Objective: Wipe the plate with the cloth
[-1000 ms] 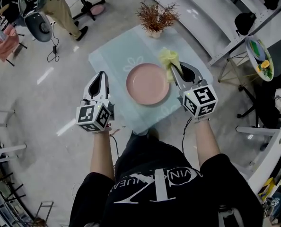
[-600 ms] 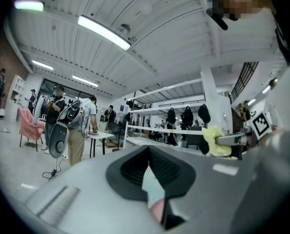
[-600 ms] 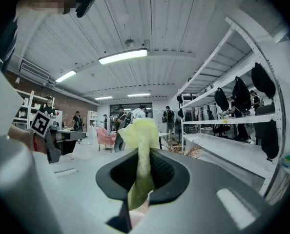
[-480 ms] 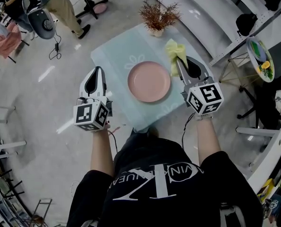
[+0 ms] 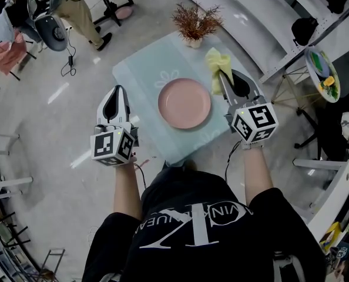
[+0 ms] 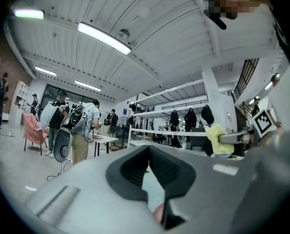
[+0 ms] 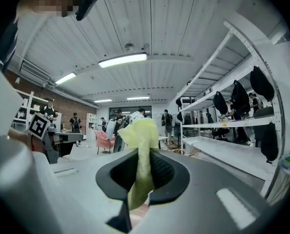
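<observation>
A round pink plate (image 5: 184,103) lies bare in the middle of a small pale green table (image 5: 140,69). My right gripper (image 5: 221,77) hovers just right of the plate, shut on a yellow cloth (image 5: 216,63) that bunches up beyond its tips. In the right gripper view the cloth (image 7: 142,136) is pinched between the jaws of the gripper (image 7: 142,173) and sticks upward. My left gripper (image 5: 117,91) is held left of the table, over the floor, shut with nothing in it. In the left gripper view the left gripper (image 6: 150,174) points level across the room, and the cloth (image 6: 217,140) shows at the right.
A dried plant in a white pot (image 5: 195,22) stands at the table's far edge. Long white shelving (image 5: 262,22) runs along the right. A stand with a colourful tray (image 5: 321,68) is at far right. People and a chair (image 5: 51,31) are at upper left.
The right gripper has carried the cloth slightly up and to the right, off the plate's rim. The left gripper has drifted a little left.
</observation>
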